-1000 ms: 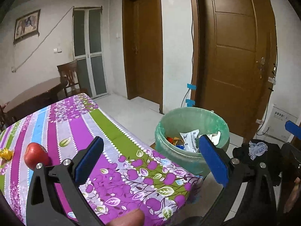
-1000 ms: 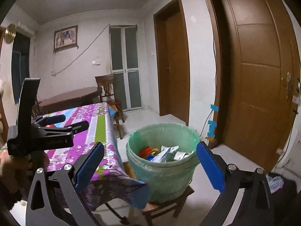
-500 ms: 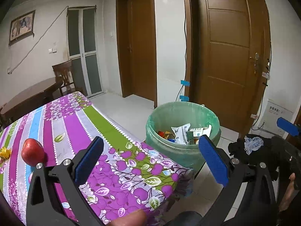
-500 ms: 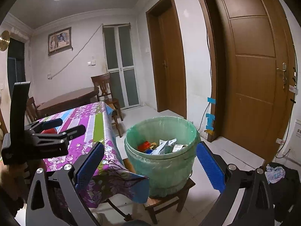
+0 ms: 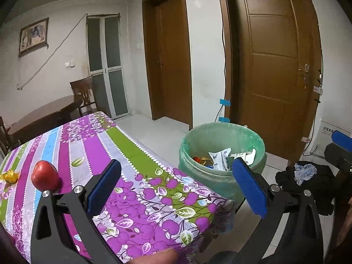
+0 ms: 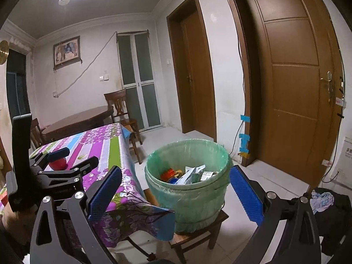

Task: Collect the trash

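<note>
A green-lined trash bin stands on a low wooden stool beside the table and holds wrappers and packets. A gold crumpled wrapper lies on the floral tablecloth at far left, next to a red apple. My left gripper is open and empty over the table's near corner. My right gripper is open and empty, in front of the bin. The left gripper also shows in the right wrist view.
A wooden stool carries the bin. Dark clothing with a pale rag lies on the floor at right. A brown door, a round wooden table and a chair stand behind.
Both grippers have drawn back and tilted up a little, so the bin sits lower and farther in both views. Both stay open and empty.
</note>
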Tool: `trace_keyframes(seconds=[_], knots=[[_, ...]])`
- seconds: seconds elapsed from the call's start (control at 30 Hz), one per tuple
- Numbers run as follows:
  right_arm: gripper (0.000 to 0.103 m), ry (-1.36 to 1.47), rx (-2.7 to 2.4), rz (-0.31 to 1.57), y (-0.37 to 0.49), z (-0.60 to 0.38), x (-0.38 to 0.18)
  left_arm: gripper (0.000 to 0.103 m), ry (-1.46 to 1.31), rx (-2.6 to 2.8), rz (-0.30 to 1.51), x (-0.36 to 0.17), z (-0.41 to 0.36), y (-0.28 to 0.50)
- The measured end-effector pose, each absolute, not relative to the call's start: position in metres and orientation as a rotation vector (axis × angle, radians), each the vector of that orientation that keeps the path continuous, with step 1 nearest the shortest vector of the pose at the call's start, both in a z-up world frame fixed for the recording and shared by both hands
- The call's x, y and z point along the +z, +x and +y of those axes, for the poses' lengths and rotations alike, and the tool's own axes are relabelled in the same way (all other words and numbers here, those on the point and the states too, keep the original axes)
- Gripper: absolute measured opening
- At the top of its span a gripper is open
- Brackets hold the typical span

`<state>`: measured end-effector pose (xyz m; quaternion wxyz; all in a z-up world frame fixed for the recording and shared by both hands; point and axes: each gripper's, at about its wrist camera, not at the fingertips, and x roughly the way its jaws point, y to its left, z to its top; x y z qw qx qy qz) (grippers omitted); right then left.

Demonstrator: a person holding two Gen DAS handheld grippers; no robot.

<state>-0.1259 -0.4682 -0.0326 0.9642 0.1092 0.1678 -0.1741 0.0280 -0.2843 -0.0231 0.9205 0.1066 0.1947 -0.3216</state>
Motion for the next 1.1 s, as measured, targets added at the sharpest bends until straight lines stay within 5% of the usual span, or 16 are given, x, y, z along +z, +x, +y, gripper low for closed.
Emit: trace_keyframes(seconds=[1.1], knots=[[0.098, 0.228, -0.395, 0.36, -0.127, -0.484, -0.039, 0.097, 0.3, -0.806, 0.383, -0.026, -0.305, 0.01]])
